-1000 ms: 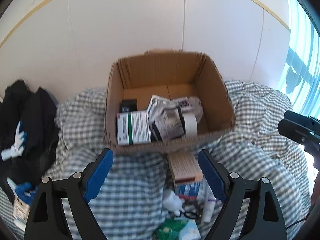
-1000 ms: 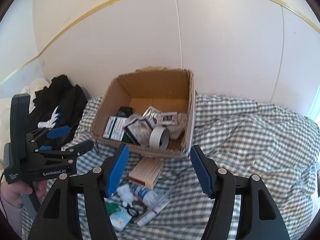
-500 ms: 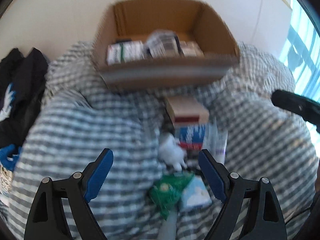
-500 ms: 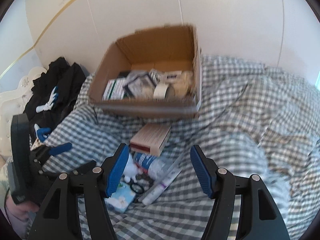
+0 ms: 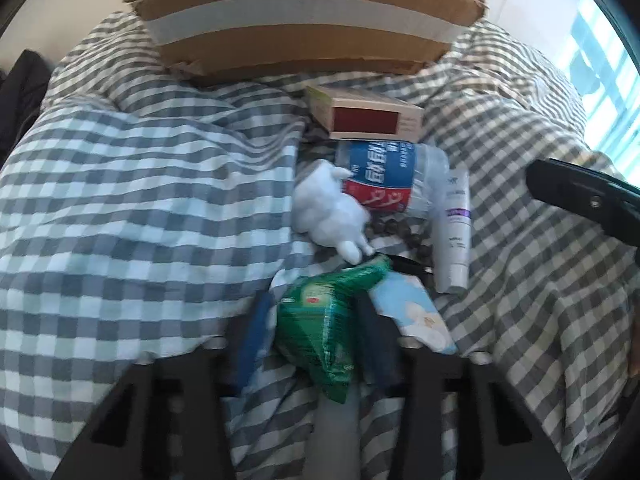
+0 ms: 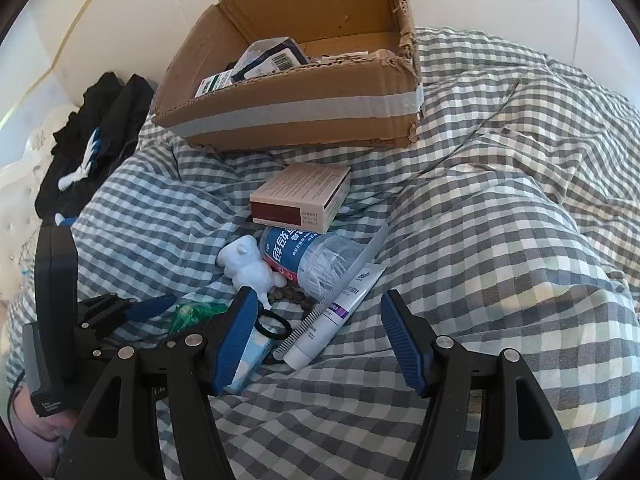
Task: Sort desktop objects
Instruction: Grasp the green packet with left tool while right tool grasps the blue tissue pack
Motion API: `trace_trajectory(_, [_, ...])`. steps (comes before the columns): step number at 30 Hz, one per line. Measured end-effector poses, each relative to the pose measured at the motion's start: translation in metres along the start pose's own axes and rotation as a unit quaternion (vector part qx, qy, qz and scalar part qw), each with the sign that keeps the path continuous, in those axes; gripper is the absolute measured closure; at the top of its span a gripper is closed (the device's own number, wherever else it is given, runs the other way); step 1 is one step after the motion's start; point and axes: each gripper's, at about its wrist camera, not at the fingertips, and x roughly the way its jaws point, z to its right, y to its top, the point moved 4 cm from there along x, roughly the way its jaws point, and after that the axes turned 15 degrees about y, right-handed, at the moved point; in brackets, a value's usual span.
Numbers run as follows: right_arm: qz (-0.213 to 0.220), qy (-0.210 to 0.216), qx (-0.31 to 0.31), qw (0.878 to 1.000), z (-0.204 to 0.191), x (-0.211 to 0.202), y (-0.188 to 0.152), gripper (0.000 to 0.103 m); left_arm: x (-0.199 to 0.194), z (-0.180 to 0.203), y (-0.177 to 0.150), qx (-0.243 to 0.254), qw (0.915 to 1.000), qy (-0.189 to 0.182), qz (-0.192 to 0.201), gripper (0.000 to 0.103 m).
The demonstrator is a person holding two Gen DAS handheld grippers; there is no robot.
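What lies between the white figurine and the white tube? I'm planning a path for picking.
In the left wrist view, the blue-labelled container of cotton swabs and a string of dark beads lie between the white figurine and the white tube.

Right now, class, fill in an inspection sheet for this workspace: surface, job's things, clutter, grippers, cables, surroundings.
Surface: rumpled checked bedding.
Job's things: open box, partly filled; loose pile in front: carton, swab jar, white figurine, tube, comb, green packet.
Clutter: dark clothes at the left.
Grippers: left gripper closing around the green packet, blurred; right gripper open, holding nothing.
Cables: nothing seen.
Surroundings: white wall; window.
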Motion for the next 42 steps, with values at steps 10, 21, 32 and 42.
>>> trace_trajectory(10, [-0.047,0.034,-0.023,0.998,-0.032,0.021,-0.018,0.039,-0.048,-0.035,0.025,-0.054,0.9962,-0.033,0.059,0.069])
trace_trajectory(21, [-0.146,0.047,0.006,0.988,-0.046,0.087,-0.049,0.034,-0.035,-0.057,0.030,-0.082,0.9939,-0.053,0.052,0.090])
trace_trajectory(32, [-0.143,0.039,0.003,0.989,-0.043,0.107,-0.047,0.039,-0.029,-0.054,0.028,-0.073,0.9950,-0.054,0.042,0.076])
trace_trajectory(42, [-0.035,-0.055,-0.063,0.996,-0.030,0.020,-0.020,0.052,-0.035,-0.013,0.020,-0.027,0.9956,-0.078,0.044,0.072])
